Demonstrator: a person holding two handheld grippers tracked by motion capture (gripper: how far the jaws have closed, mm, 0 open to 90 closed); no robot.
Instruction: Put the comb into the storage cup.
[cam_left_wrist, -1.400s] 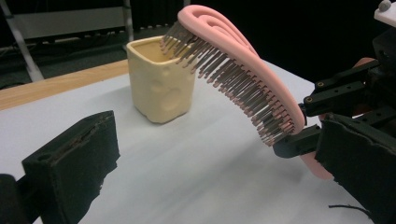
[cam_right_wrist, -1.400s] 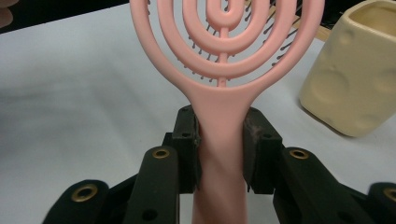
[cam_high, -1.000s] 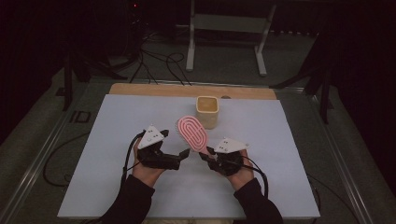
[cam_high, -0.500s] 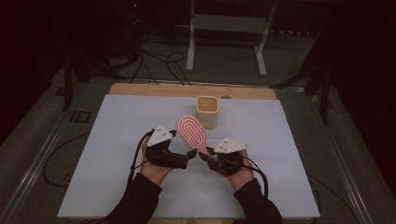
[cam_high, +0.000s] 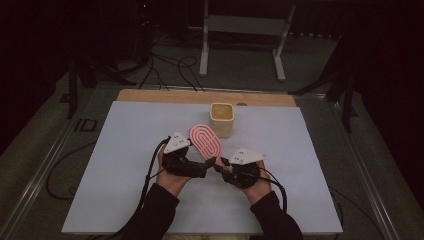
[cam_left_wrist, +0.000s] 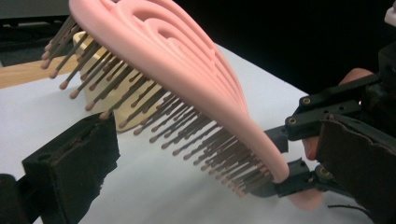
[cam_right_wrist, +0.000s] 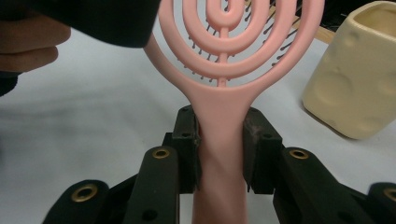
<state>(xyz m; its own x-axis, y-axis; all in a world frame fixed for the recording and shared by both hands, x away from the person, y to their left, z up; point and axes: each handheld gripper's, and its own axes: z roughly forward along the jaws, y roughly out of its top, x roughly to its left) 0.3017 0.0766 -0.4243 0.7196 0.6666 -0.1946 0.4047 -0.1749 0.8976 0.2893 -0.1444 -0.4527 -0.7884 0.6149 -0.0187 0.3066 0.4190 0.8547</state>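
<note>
A pink vented hairbrush is held tilted up above the white table, head toward the far side. My right gripper is shut on its handle; in the right gripper view both pads press the pink handle. My left gripper comes in from the left. Its jaws stand open on either side of the brush's bristle side, apart from it. A cream ceramic cup stands upright just behind the brush head.
The white mat covers the table, with a wooden strip along its far edge. Cables and a metal stand lie on the dark floor beyond. The cup stands close to the right of the brush head.
My left hand has shifted right, bringing its gripper up to the brush. The right hand and the brush have kept still.
</note>
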